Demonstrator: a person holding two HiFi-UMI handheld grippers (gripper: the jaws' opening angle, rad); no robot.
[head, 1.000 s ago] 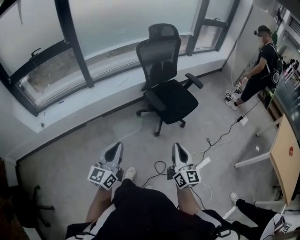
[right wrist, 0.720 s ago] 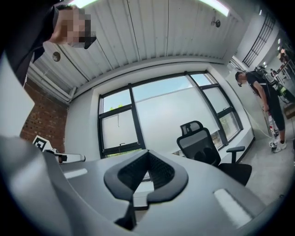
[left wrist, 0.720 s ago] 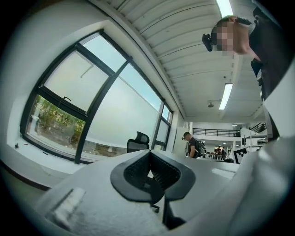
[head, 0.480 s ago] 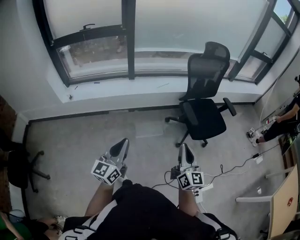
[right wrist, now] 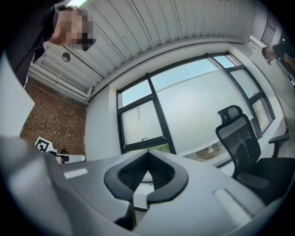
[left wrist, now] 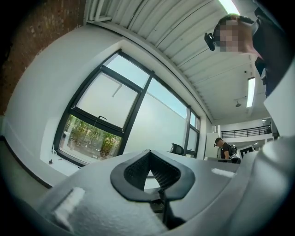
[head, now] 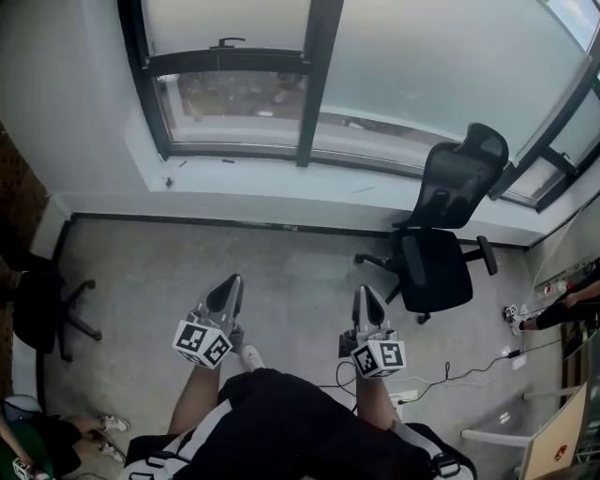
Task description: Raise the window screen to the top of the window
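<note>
We have swung round to face the window screen [head: 225,23], seemingly half-lowered. The left gripper [head: 228,286] and right gripper [head: 365,296] have jaws clenched on nothing, well apart from it.

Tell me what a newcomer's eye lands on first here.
The dark-framed window fills the far wall, its pale window screen covering most of the left pane, with a clear strip below. A black office chair stands in front of it at the right. Nearest, the left tool and right tool, both shut and empty, point toward the window.
</note>
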